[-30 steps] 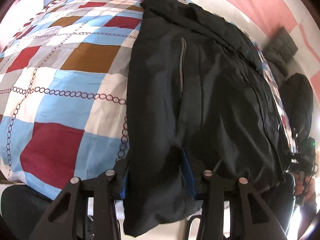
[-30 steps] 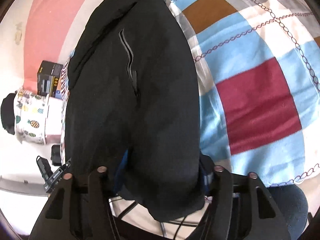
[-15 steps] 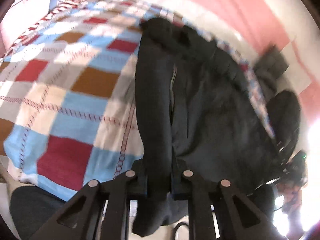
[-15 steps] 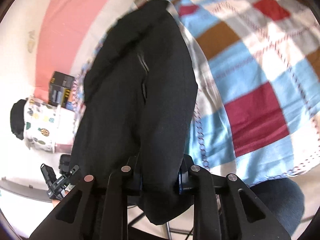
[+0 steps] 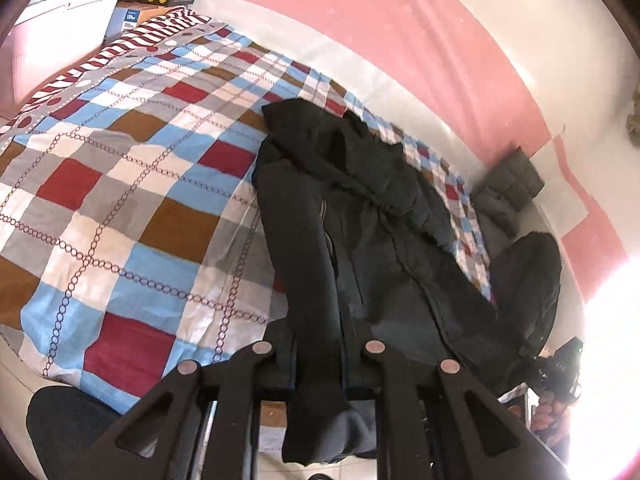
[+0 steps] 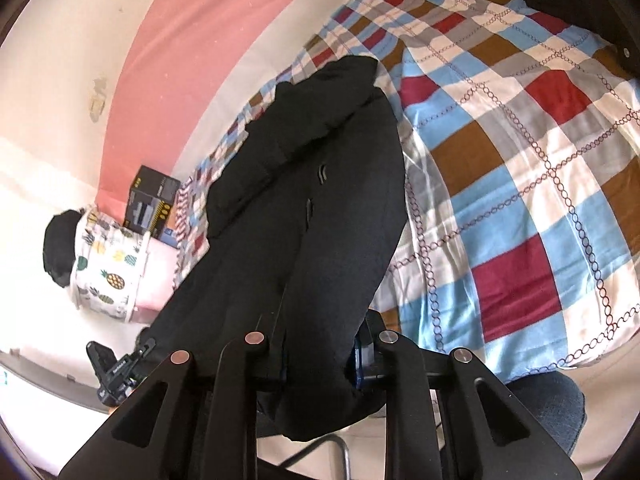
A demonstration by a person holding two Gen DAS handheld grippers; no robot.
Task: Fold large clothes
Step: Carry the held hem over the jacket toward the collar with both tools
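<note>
Both grippers are clamped on the bottom hem of the black jacket (image 5: 360, 240). On my left gripper (image 5: 318, 354), low in the middle of the left wrist view, the jaws are nearly closed, with a thick fold of dark cloth squeezed between them and a loose flap hanging down below the fingers. My right gripper (image 6: 318, 344) sits at the bottom centre of the right wrist view and pinches another bunch of the same hem, jaws drawn in tight on it, with the cloth drooping past them toward the lower edge.

From my fingers the jacket runs up through the centre of each frame, stretched long, with its collar end lying on the checked bedspread (image 5: 132, 208). In the left view the bedspread fills the left half of the frame and the jacket lies along its right side; in the right view the bedspread fills the right half. A zip shows on the jacket near mid-frame.

Behind the bed is a pink and white wall (image 5: 400, 32). A dark box (image 6: 150, 202) and a pineapple-print cloth (image 6: 106, 264) show at the left of the right view.
</note>
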